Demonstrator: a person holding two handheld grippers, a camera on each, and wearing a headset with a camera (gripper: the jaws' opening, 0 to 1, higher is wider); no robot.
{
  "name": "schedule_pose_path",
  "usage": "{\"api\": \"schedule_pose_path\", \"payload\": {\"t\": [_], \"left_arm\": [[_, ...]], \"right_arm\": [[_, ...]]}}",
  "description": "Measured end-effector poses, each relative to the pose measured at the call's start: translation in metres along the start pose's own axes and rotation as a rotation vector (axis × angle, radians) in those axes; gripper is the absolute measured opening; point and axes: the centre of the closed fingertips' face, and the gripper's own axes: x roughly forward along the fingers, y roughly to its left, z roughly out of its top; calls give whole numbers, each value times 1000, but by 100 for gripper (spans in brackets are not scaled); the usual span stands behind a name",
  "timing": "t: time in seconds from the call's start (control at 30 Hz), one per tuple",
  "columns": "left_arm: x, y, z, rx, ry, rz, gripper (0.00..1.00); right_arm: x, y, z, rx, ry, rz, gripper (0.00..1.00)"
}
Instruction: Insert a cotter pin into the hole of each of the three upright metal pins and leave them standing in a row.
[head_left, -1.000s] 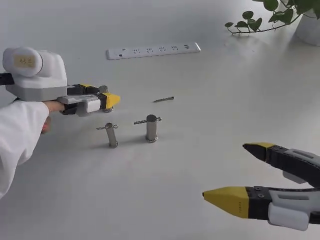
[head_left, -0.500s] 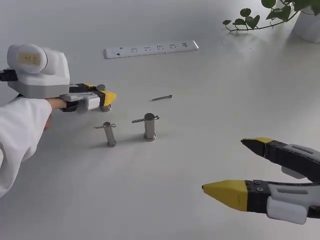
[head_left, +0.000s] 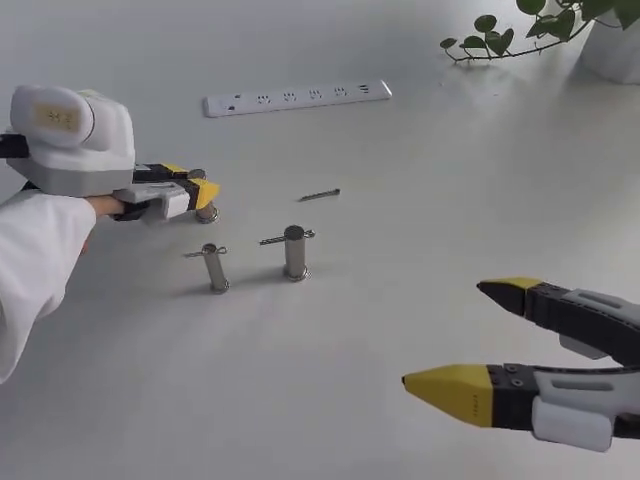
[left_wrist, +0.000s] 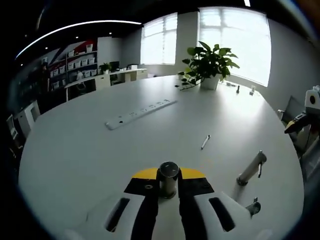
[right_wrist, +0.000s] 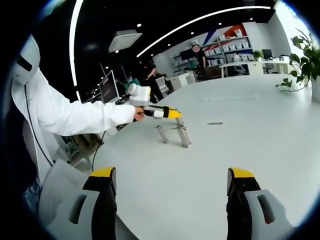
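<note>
My left gripper (head_left: 208, 193) is shut on a bare upright metal pin (head_left: 207, 213) whose foot rests on the white table; the pin (left_wrist: 169, 179) stands between the yellow-tipped jaws. Two more upright pins (head_left: 213, 268) (head_left: 294, 252) stand side by side nearer to me, each with a cotter pin through its top. A loose cotter pin (head_left: 320, 195) lies flat beyond them, also seen as the cotter pin (left_wrist: 205, 142). My right gripper (head_left: 447, 334) hangs open and holds nothing at the lower right, well away from the pins (right_wrist: 184, 136).
A white power strip (head_left: 297, 97) lies at the back of the table. A potted plant (head_left: 560, 25) trails leaves at the far right corner. The person's white sleeve (head_left: 35, 260) comes in from the left edge.
The head view has drifted slightly. The left gripper stays shut on the pin and the right gripper stays open; nothing on the table has moved.
</note>
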Motion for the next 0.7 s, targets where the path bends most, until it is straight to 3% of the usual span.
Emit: {"api": "schedule_pose_path", "payload": {"t": [0.07, 0.33, 0.43, 0.7], "left_arm": [[0, 0, 0, 15, -5, 5, 12], [-1, 6, 1, -29, -14, 40, 11], [-2, 10, 0, -6, 1, 58, 11], [-26, 16, 12, -12, -16, 61, 11]], "right_arm": [[0, 1, 0, -1, 2, 3, 90], [3, 3, -2, -2, 10, 13, 89], [3, 1, -1, -1, 8, 11, 89], [2, 1, 1, -6, 1, 10, 89]]}}
